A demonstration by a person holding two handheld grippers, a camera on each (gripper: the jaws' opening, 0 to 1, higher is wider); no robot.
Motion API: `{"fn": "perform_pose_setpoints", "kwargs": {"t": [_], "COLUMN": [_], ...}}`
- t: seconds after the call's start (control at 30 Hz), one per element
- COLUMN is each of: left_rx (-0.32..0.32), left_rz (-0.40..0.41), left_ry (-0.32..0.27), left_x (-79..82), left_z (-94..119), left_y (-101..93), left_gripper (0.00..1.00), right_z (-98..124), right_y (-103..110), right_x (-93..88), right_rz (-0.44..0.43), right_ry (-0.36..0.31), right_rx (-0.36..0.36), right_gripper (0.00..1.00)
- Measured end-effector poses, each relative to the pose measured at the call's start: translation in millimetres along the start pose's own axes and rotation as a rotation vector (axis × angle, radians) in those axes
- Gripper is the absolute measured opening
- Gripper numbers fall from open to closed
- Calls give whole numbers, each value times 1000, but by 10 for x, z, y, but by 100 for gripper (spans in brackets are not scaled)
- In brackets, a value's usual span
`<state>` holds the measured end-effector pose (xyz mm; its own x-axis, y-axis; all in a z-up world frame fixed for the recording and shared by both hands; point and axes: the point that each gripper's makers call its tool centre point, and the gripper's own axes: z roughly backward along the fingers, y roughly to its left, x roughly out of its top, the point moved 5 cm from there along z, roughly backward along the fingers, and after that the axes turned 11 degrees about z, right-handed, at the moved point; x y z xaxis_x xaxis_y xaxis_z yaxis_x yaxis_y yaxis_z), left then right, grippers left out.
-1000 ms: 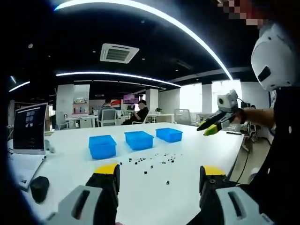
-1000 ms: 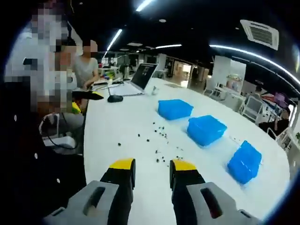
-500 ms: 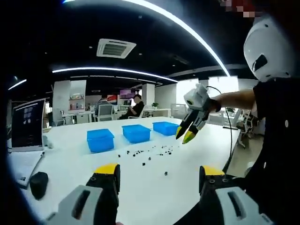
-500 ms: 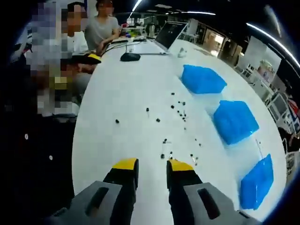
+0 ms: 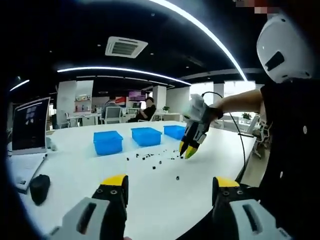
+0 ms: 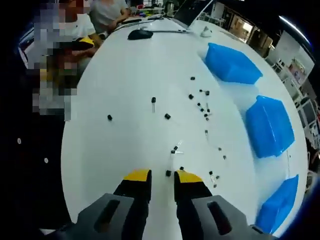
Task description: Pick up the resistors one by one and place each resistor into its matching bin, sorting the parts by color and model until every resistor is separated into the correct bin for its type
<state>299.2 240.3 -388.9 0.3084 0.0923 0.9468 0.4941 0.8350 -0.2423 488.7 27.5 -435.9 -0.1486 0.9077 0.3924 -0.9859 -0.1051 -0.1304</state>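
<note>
Step in hand, by my read: first pick. Right gripper (image 6: 158, 176) hangs just above the white table (image 6: 125, 115), jaws narrowly parted w/ nothing held, a small dark resistor (image 6: 168, 173) in the gap. Other resistors lie scattered between it and three blue plastic bins (image 6: 269, 125). Left gripper (image 5: 170, 186) is wide open, empty, well back from the bins. Next: lower, close on that part w/o nudging neighbours.

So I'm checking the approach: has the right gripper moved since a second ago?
Yes. In the left gripper view the right gripper has come down from above the table's far edge to hang just over the scattered resistors, near the blue bins.
</note>
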Motion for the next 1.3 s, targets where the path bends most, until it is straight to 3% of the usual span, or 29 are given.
{"fn": "perform_pose_setpoints", "kwargs": {"t": [0.17,0.27,0.5,0.63,0.87,0.93,1.0,1.1,1.3], "left_rx": [7,11,12,23,31,36,45,62,83], "left_rz": [7,8,-4,-11,-17,-21,-22,-13,-9], "left_ry": [-3,-5,-14,-38,-71,-77,-99,-138,-178], "left_x": [-8,-5,54,126,237,264,313,390,491], "left_z": [17,22,13,25,31,27,27,24,28], "left_y": [27,38,12,12,4,3,5,12,18], "left_gripper": [68,68,68,68,68,68,68,68,68], "right_z": [-40,-55,-48,29,522,677,888,1135,1395], "right_y": [-19,-17,8,80,203,254,330,465,715], "right_x": [-8,-14,-44,-15,144,172,192,145,-66], "right_rz": [-25,-13,-21,-55,-157,-184,-197,-245,-364], "right_ry": [12,28,19,-45,-323,-415,-552,-715,-896], "right_rx": [18,4,-5,-6,-107,-154,-237,-345,-533], "right_gripper": [15,7,7,7,7,7,7,7,7]}}
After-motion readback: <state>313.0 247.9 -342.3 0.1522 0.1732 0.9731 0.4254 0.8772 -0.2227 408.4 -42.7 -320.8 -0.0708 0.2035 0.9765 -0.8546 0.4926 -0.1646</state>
